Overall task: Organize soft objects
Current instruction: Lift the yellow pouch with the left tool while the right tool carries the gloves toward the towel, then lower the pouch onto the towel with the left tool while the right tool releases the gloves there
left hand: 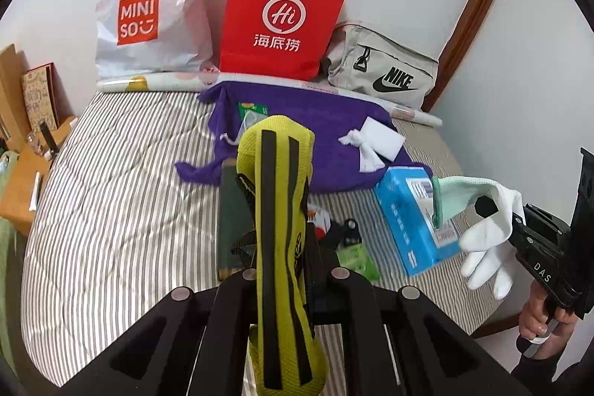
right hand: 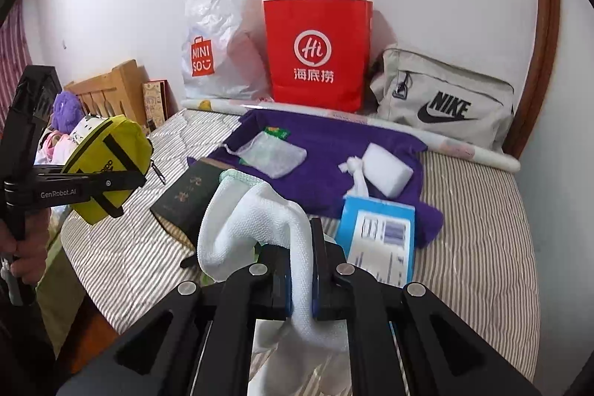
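My left gripper [left hand: 286, 240] is shut on a yellow pouch with black straps [left hand: 278, 195], held above the striped bed; the pouch also shows in the right wrist view [right hand: 107, 166]. My right gripper [right hand: 300, 270] is shut on a white glove with a mint-green cuff [right hand: 260, 221], which also shows in the left wrist view [left hand: 482, 221] at the right. A purple cloth [right hand: 326, 143] lies on the bed with a mesh pouch [right hand: 267, 154], a white sponge [right hand: 388, 169] and a knotted white rag [right hand: 356, 173] on it.
A Miniso plastic bag [right hand: 222, 54], a red paper bag [right hand: 319, 54] and a grey Nike bag [right hand: 445, 102] stand against the wall. A blue box [right hand: 378, 232] and a dark booklet [right hand: 189, 195] lie on the striped mattress [right hand: 475, 229]. A wooden headboard [right hand: 111, 88] is at left.
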Action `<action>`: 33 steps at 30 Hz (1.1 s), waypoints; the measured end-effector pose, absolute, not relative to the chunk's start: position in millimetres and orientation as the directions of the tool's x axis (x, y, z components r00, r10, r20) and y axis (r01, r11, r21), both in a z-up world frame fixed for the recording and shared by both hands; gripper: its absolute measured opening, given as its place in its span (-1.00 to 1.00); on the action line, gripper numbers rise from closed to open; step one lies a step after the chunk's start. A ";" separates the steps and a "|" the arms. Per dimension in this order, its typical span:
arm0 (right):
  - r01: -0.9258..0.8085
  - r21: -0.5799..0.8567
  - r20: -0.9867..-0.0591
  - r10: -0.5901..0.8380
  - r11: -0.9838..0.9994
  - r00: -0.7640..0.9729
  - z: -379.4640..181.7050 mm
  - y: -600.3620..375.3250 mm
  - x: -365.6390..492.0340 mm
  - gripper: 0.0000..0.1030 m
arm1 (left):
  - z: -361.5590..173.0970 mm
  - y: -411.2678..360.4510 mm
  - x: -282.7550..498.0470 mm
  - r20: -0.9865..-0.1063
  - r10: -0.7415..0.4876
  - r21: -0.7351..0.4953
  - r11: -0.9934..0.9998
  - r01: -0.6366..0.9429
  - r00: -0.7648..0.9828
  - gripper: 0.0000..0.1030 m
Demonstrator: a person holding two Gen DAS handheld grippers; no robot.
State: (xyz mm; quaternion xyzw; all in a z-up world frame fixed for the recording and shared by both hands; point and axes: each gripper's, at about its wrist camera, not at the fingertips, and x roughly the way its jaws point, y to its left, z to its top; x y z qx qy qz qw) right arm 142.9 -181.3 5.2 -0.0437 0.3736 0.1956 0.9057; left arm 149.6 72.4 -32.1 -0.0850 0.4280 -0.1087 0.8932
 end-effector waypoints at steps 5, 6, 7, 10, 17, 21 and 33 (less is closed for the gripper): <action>-0.386 0.072 -0.692 0.325 0.920 0.645 7.4 -179.0 164.0 -0.86 | -28.7 68.3 169.2 -0.748 -0.269 -0.241 0.962 0.129 0.607 -0.85; -0.383 0.069 -0.693 0.320 0.921 0.646 7.5 -178.4 167.0 -0.86 | -28.3 67.8 172.9 -0.747 -0.272 -0.243 0.961 0.131 0.606 -0.85; -0.380 0.066 -0.694 0.316 0.923 0.647 7.6 -178.2 170.4 -0.86 | -28.1 67.1 177.3 -0.748 -0.275 -0.245 0.960 0.133 0.605 -0.85; -0.375 0.067 -0.697 0.313 0.924 0.646 7.4 -178.4 181.8 -0.86 | -28.5 66.5 188.7 -0.749 -0.279 -0.251 0.959 0.131 0.601 -0.85; -0.364 0.077 -0.702 0.309 0.928 0.641 2.7 -175.5 213.1 -0.86 | -34.3 70.5 220.6 -0.763 -0.282 -0.266 0.957 0.115 0.582 -0.85; -0.353 0.094 -0.713 0.311 0.931 0.629 -5.1 -173.3 231.8 -0.86 | -39.1 71.5 241.9 -0.775 -0.276 -0.266 0.958 0.102 0.569 -0.85; -0.321 0.111 -0.757 0.289 0.941 0.585 -39.1 -163.9 294.7 -0.86 | -67.0 77.3 309.1 -0.809 -0.312 -0.325 0.943 0.062 0.499 -0.85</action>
